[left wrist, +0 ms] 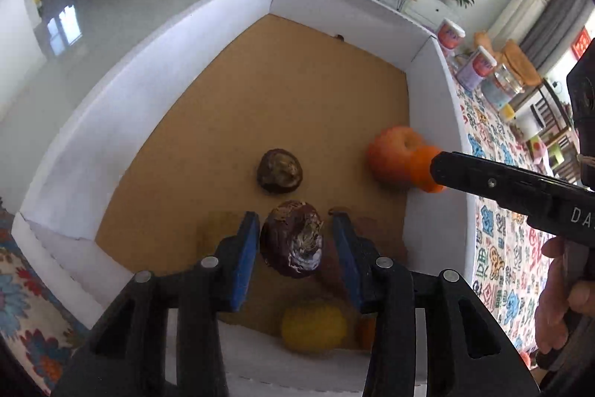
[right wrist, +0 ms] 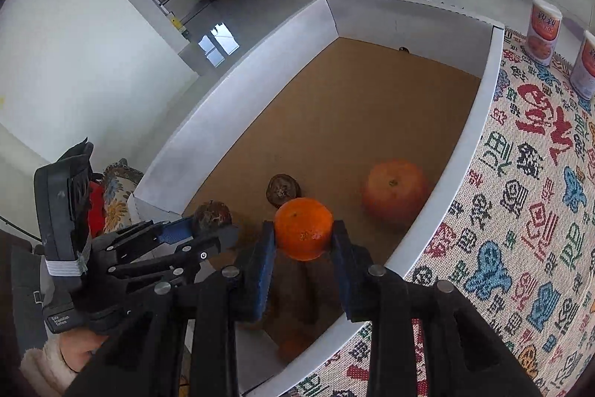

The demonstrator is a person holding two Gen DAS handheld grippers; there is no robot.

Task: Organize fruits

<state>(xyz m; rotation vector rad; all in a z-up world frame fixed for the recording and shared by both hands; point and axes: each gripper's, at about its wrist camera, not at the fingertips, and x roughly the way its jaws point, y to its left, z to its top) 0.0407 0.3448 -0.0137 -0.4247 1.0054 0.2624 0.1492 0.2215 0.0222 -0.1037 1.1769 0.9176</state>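
Both grippers over the white-walled box, each carrying fruit; step in hand looks like the drop-off into the box. Left gripper: a dark, wrinkled purple fruit sits between the blue pads. One pad looks close against it, the other shows a gap, so the jaws seem partly open and the hold loosening; cannot tell if it is fully released. Right gripper: jaws nearly closed, pads pressed on both sides of a small orange, held above the brown floor near the right wall. Already on the floor: a second dark fruit mid-box, and an apple against the right wall. A yellow fruit lies blurred under the left gripper. Next move, as I judge it: lower the orange beside the apple and open; left hand sets its fruit next to its dark twin, keeping like with like. Watch for rolling.
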